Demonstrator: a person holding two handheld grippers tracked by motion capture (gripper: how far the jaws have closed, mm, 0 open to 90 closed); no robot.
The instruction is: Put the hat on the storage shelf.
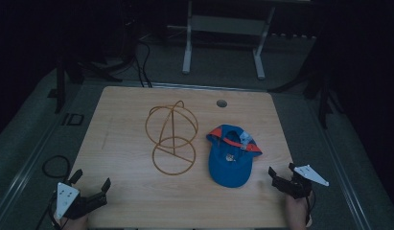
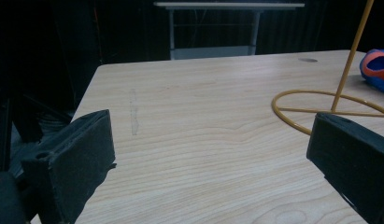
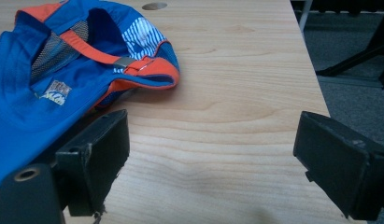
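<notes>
Blue cap (image 1: 230,160) beside wire stand (image 1: 171,136), left gripper (image 1: 91,184) and right gripper (image 1: 282,172) gaping empty at table (image 1: 127,201) near edge, bare wood between.

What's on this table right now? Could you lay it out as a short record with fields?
Table: light wooden top, round cable hole near far edge
Middle: yellow wire cap stand, upright, nothing on it
Right of stand: blue and orange cap, lying apart from it
Left gripper: near left corner, jaws open, holding nothing
Right gripper: near right corner beside the cap, jaws open, holding nothing
</notes>
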